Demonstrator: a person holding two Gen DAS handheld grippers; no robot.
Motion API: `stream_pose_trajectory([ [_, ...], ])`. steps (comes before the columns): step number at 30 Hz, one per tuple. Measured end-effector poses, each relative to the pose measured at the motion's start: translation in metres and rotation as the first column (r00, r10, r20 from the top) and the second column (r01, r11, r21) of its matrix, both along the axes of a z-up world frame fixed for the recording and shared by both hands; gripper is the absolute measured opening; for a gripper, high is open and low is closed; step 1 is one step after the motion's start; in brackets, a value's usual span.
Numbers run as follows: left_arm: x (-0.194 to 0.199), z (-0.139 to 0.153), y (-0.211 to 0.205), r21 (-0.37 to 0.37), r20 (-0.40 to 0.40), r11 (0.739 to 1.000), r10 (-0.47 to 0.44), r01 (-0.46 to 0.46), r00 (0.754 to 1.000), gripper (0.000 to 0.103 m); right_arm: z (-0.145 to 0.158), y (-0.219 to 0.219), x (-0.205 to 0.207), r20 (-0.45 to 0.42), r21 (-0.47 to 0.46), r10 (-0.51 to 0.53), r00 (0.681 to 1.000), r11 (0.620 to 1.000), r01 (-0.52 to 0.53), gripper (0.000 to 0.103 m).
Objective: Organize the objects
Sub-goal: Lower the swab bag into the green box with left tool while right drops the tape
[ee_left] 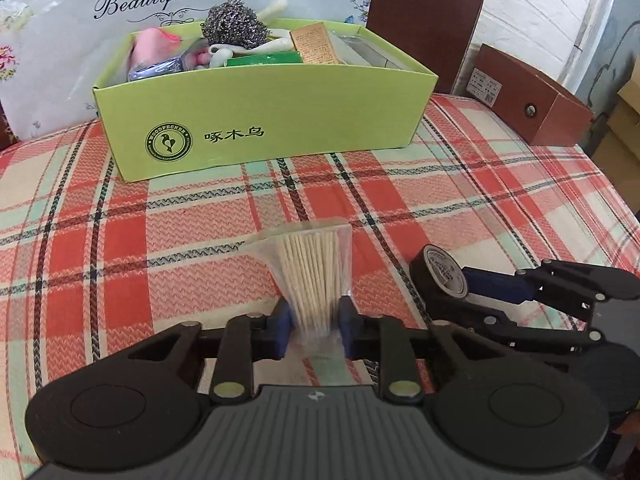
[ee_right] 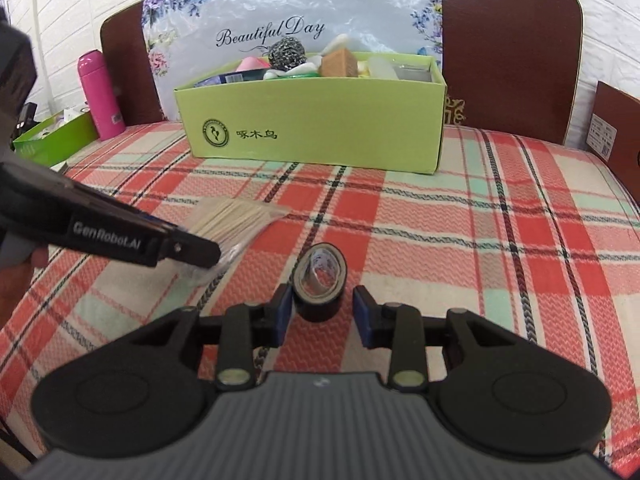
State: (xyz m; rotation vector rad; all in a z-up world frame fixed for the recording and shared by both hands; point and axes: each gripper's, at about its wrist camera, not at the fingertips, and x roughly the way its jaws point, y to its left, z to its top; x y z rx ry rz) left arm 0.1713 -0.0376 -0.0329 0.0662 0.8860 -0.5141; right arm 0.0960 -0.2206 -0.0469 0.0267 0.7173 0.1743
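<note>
the left gripper (ee_left: pixel 313 326) has its jaws clamped on a clear plastic bag of thin pale wooden sticks (ee_left: pixel 310 276), which fan out forward from the blue pads; the sticks are too many and too fine to count. the bag is low over the plaid cloth (ee_left: pixel 160 248) in red, cream and mint, and whether it touches the cloth cannot be told. in the right wrist view the same bag (ee_right: pixel 236 220) shows left of centre, beside a black arm that carries the words "genrobot.ai". the right gripper (ee_right: pixel 322 312) has its jaws apart, one on each side of one roll of black tape (ee_right: pixel 320 282); the roll stands on its edge on the cloth, close to the left pad and with a gap to the right pad, and its inner core has small print that i cannot read. further back stands one light green cardboard box (ee_left: pixel 260 128) with a round woodpecker logo and three chinese characters on the front. it is full of small things, among them one steel scouring ball (ee_left: pixel 234 26). behind it a flowered sheet (ee_left: pixel 60 40) reads "beautiful day". one pink bottle (ee_right: pixel 98 94) stands at the far left in the right wrist view.
</note>
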Motion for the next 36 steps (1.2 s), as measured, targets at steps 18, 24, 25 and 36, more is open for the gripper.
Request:
stream_pose_trajectory([
  [18, -0.006, 0.043, -0.008, -0.018, 0.091, 1.000, 0.019, -0.018, 0.996, 0.017, 0.028, 0.000, 0.003, 0.068, 0.020, 0.034, 0.997, 0.999, -0.035, 0.030],
  [24, 0.013, 0.100, -0.012, -0.071, 0.219, 0.997, 0.032, -0.017, 0.975, 0.017, 0.069, -0.014, 0.025, 0.192, 0.029, 0.016, 0.981, 0.999, -0.022, 0.030],
  [25, 0.018, 0.108, -0.014, -0.077, 0.237, 0.997, 0.037, -0.019, 0.971, 0.017, 0.075, -0.017, 0.029, 0.211, 0.029, 0.012, 0.977, 0.999, -0.018, 0.030],
  [36, 0.114, 0.143, -0.041, -0.116, 0.269, 0.990, 0.105, -0.076, 0.958, 0.017, 0.122, -0.042, 0.102, 0.365, -0.003, -0.051, 0.929, 0.998, 0.057, 0.030],
])
